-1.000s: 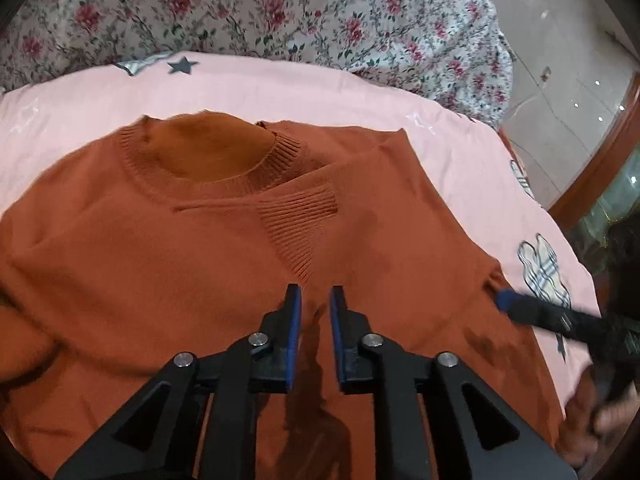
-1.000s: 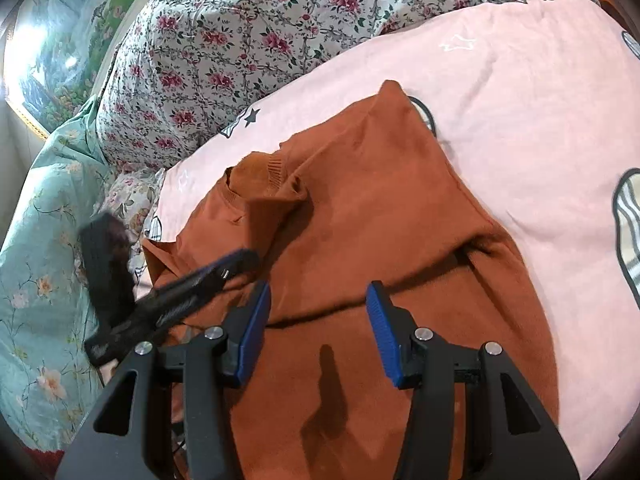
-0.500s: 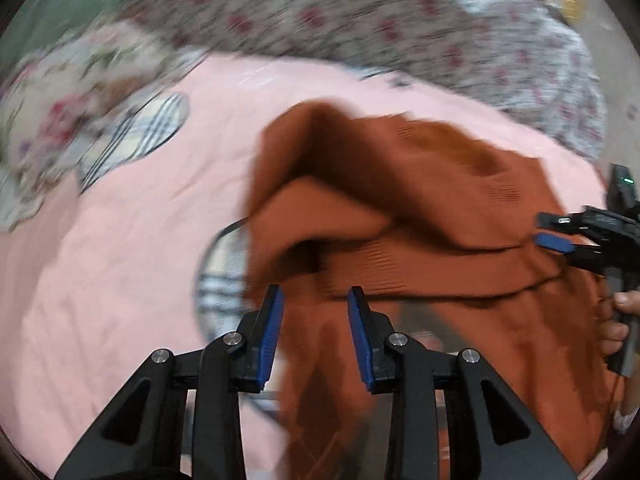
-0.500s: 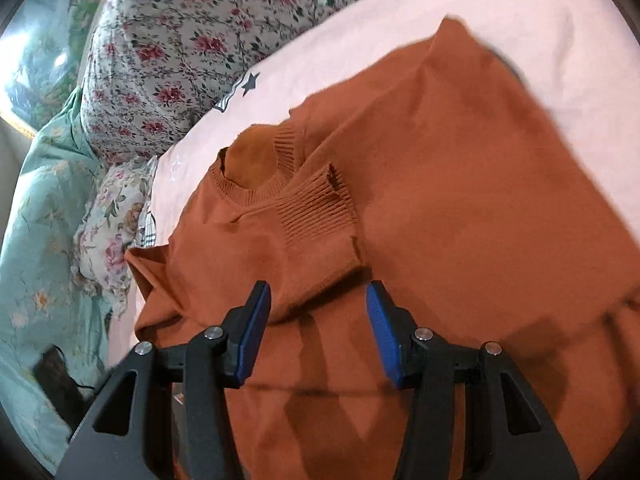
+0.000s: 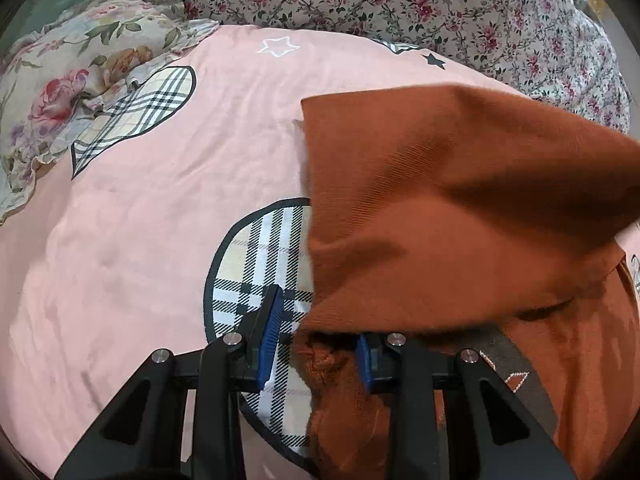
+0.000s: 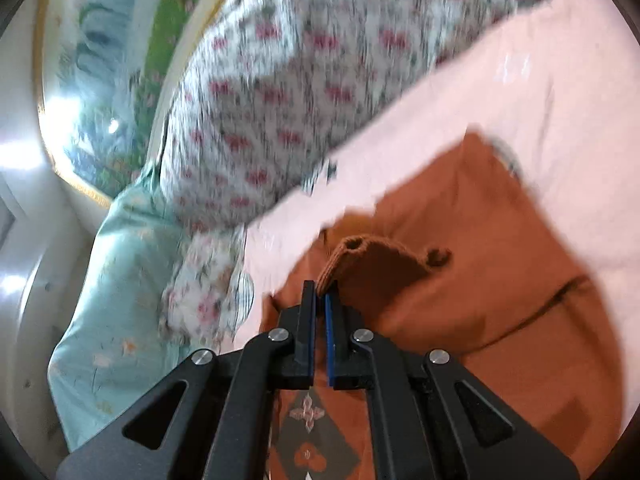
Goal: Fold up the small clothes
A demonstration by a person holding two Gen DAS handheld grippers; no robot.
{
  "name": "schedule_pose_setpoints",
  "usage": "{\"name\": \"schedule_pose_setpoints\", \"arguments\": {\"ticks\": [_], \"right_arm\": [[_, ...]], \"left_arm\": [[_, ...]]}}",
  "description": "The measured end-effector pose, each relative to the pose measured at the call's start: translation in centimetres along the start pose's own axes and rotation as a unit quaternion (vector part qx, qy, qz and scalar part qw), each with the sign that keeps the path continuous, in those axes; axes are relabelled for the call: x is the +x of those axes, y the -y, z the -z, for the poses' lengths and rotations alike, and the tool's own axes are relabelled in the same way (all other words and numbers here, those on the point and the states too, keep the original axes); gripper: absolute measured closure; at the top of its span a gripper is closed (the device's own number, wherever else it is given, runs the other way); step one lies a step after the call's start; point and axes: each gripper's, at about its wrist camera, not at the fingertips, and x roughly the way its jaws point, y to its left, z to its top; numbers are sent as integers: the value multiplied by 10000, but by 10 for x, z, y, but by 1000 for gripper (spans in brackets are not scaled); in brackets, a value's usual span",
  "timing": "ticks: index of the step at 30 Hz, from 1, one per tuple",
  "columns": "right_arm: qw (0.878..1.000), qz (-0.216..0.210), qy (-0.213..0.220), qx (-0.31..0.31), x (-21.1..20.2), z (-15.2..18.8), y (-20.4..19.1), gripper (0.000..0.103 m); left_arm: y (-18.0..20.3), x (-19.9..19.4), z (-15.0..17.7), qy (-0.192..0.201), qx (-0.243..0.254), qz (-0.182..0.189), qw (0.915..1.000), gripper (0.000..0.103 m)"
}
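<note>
Right gripper [image 6: 320, 300] pinching sweater [image 6: 460, 300] ribbed cuff; left gripper [image 5: 316, 332] spread around hem near bed [image 5: 140, 200] edge; thin pinch could slip, collapsing fold

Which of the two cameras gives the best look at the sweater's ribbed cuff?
The right wrist view: the right gripper is shut on the ribbed cuff of the orange sweater. The left wrist view shows only the sweater's plain folded body, no cuff.
</note>
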Motion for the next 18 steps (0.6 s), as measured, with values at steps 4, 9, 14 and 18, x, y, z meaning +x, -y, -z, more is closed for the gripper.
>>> {"name": "schedule_pose_setpoints", "arguments": {"ticks": [4, 9, 14, 18], "right_arm": [[9971, 718, 156, -173, 27, -19, 6, 98], [9854, 1655, -402, -50, 91, -24, 52, 94], [9828, 1791, -436, 104, 74, -7, 81, 92], [9803, 1948, -314, -96, 53, 0, 93, 60]], "left_arm": [[-6, -2, -1, -8, -87, 7, 10000, 67], [-17, -7, 2, -207, -59, 283, 9994, 64], [-24, -31, 10, -240, 92, 964, 9950, 54], [-28, -35, -4, -144, -101, 1239, 9921, 47]]}}
